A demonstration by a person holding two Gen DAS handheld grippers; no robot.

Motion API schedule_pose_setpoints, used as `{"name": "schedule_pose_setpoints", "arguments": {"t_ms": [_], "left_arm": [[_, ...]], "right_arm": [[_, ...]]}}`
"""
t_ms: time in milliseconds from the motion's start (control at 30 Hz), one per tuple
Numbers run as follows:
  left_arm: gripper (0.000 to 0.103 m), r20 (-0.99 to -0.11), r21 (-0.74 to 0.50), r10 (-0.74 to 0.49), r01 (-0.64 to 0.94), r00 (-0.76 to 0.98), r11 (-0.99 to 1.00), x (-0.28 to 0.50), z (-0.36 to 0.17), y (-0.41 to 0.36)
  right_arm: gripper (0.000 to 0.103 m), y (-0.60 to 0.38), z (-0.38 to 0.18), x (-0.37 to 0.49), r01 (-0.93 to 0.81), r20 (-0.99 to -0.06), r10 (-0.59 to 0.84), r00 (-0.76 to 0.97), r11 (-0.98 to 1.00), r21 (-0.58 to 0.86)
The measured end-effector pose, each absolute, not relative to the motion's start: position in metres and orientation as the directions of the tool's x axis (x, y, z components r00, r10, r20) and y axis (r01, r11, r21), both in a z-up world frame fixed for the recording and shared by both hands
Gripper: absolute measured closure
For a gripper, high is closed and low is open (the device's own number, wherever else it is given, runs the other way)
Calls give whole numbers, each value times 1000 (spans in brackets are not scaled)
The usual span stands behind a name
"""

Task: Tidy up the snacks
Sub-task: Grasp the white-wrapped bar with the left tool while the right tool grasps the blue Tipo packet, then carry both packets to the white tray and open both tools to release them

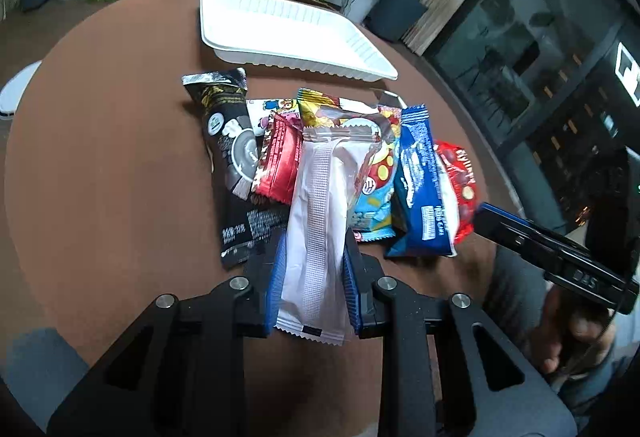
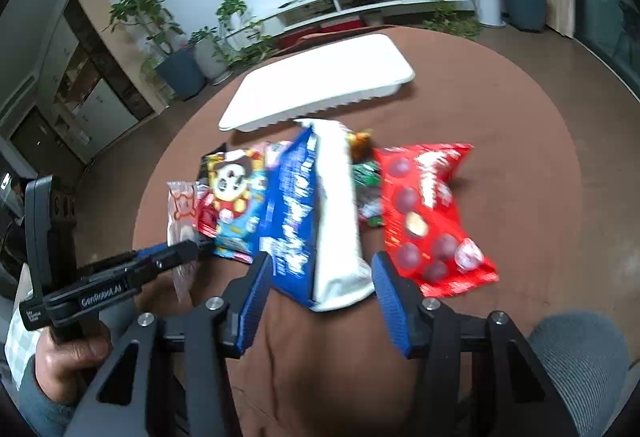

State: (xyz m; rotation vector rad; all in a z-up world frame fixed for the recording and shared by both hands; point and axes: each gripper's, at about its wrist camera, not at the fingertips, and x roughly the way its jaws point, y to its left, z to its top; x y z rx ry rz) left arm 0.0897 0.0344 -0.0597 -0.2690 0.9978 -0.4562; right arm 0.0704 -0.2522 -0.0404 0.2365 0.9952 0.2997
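Brown tabletop (image 1: 112, 165) carries a loose heap of snack packets in front of a white ribbed tray (image 1: 288, 33), which sits at the far side with its long wall facing the pile. From the left in the left wrist view: a black packet (image 1: 232, 165) with grey-white printing lies lengthwise, a small red wrapper (image 1: 278, 165) overlaps its right edge, then a white packet (image 1: 320, 221) with a crimped centre seam, a yellow and light-blue cartoon bag (image 1: 376, 173) under it, a dark blue packet (image 1: 418, 197) with white lettering, and a red bag (image 1: 460, 185) at the far right. The left gripper (image 1: 312, 277) is clamped on the near end of the white packet, both blue pads pressed against its sides. In the right wrist view the right gripper (image 2: 320, 301) stands spread wide, its blue pads (image 2: 392, 305) on either side of the dark blue packet's white-edged near end without pressing it. That view is slightly blurred.
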Motion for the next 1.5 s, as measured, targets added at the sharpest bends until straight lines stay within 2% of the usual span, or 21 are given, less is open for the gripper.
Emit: {"name": "schedule_pose_setpoints", "arguments": {"t_ms": [167, 500, 633, 700, 867, 1333, 1500], "left_arm": [[79, -709, -483, -534, 235, 461, 844, 78, -57, 46], [79, -683, -518, -566, 240, 462, 821, 72, -56, 50], [79, -682, -528, -571, 232, 456, 817, 72, -60, 53], [79, -681, -532, -573, 230, 456, 815, 71, -62, 55], [79, -677, -543, -584, 231, 448, 807, 72, -63, 55], [79, -675, -555, -592, 227, 440, 801, 75, -67, 56], [79, -656, -572, -606, 229, 450, 788, 74, -62, 61]], "right_arm": [[54, -232, -43, 87, -176, -793, 395, 465, 918, 354], [54, -198, -59, 117, -195, -872, 261, 415, 961, 195], [55, -194, -68, 120, -208, -884, 248, 396, 962, 177], [63, -195, -71, 120, -211, -885, 254, 391, 960, 183], [73, -200, -69, 115, -210, -870, 286, 401, 953, 216], [75, -218, -55, 99, -161, -826, 369, 427, 929, 332], [75, -229, -42, 90, -162, -782, 423, 457, 905, 394]]}}
